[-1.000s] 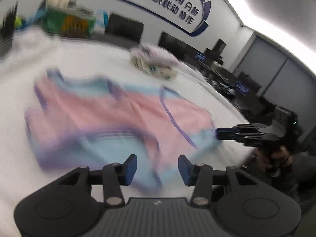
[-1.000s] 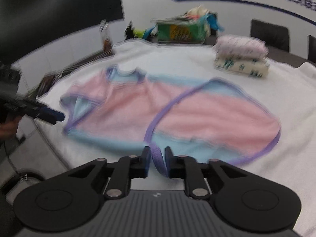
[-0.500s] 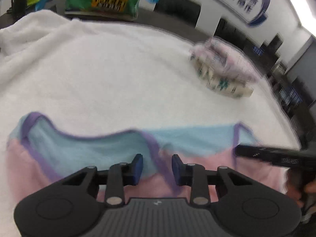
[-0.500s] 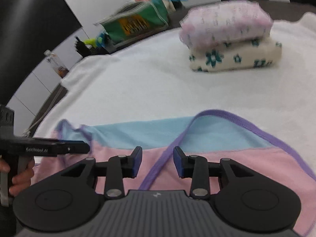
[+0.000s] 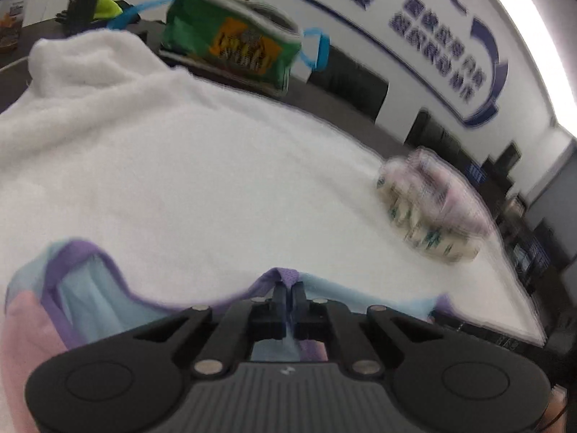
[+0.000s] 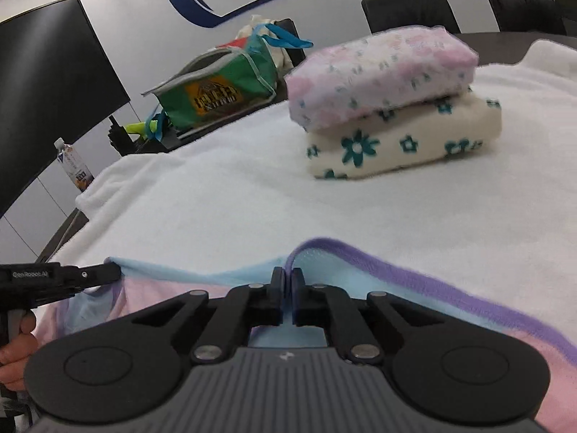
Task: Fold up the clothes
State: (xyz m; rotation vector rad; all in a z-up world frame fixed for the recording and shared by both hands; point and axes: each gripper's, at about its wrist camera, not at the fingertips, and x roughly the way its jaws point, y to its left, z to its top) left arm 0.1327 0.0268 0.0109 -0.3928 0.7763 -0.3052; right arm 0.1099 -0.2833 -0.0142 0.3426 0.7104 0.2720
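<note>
A pink and light-blue fleece garment (image 5: 90, 299) (image 6: 396, 288) with purple trim lies flat on the white blanket. My left gripper (image 5: 287, 288) sits at the garment's far edge. Its jaws are closing tight on the purple trim, pads pressed on the cloth. My right gripper (image 6: 287, 276) is at the same far edge, further right. Its jaws are closing onto the blue hem where the purple band begins, and the cloth is pinched between them. The right wrist view also shows the left gripper (image 6: 108, 272) at the left, held by a hand, its tip on the blue edge.
The white fleece blanket (image 5: 180, 162) (image 6: 252, 198) covers the table. Two folded garments (image 6: 389, 108) (image 5: 432, 209) are stacked beyond the hem at the right. A green bag (image 5: 230, 43) (image 6: 216, 90) and a water bottle (image 6: 74, 166) stand at the far edge.
Both grippers moved forward across the garment to its far edge and dropped lower. Their jaws, apart half a second ago, have come together on the hem.
</note>
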